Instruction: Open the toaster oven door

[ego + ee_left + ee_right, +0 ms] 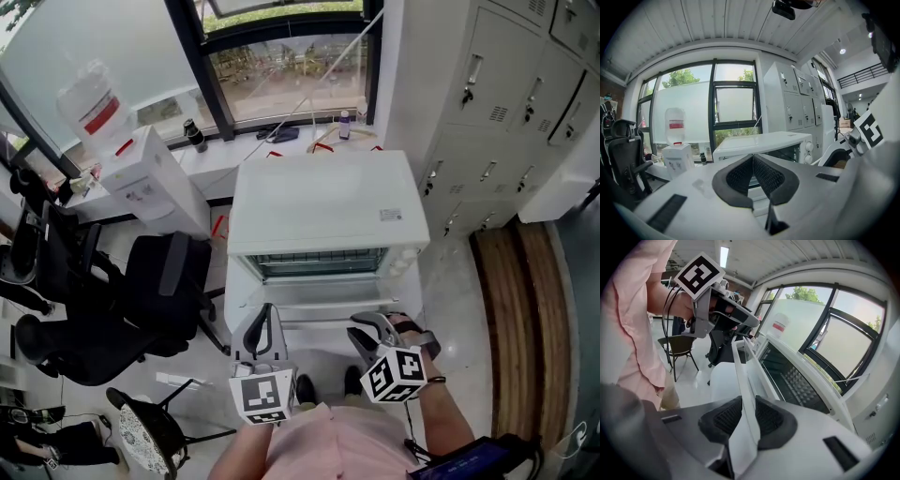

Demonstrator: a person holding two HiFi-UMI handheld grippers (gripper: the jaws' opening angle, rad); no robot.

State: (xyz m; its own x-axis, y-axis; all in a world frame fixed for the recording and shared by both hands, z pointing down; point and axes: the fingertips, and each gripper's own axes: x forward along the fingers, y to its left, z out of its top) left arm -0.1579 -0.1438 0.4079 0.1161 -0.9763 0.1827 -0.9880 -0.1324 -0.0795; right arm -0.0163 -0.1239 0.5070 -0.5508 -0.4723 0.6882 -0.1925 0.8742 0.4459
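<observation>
The oven [323, 202] stands below the window [281, 66], with lockers [497, 112] to its right. Its door [323, 307] hangs tilted open towards the person, and the rack [319, 262] shows inside. The right hand-held gripper [368, 330] is clamped on the door's white handle [740, 376], near the right end. The left hand-held gripper [265, 317] hangs just off the door's left front corner, its jaws pressed together on nothing. A chair [141, 300] and a water dispenser [155, 183] stand to the left.

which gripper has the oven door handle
The right gripper, jaws clamped on the white door handle; the left gripper has jaws together, holding nothing.
</observation>
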